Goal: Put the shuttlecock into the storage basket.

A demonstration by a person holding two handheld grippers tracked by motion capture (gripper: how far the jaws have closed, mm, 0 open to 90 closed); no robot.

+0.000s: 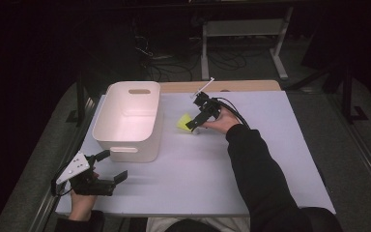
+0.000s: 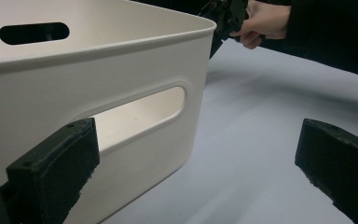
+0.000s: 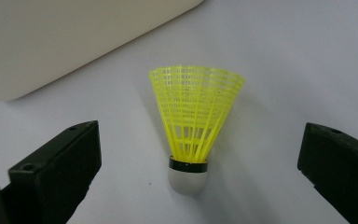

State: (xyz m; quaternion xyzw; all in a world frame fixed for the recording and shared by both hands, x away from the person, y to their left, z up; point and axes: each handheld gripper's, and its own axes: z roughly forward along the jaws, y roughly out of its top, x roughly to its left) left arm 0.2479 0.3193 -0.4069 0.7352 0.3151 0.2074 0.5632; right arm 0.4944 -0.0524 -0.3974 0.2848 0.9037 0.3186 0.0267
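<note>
The scene is viewed from above the person's edge of the pale lilac flat-topped bench (image 1: pixel 270 159), looking forward and down, so that the whole top and the dark floor beyond its far edge are taken in from some way off. The left gripper view is set low and very near the bench top at its near left corner, facing along its own black jaws towards the cream-white plastic tub with slot handles (image 2: pixel 98 93). The right gripper view is held close above the bench's middle, looking down at the yellow plastic-skirted shuttlecock with a white rounded cap (image 3: pixel 193 126). The tub is shared by all three views.
</note>
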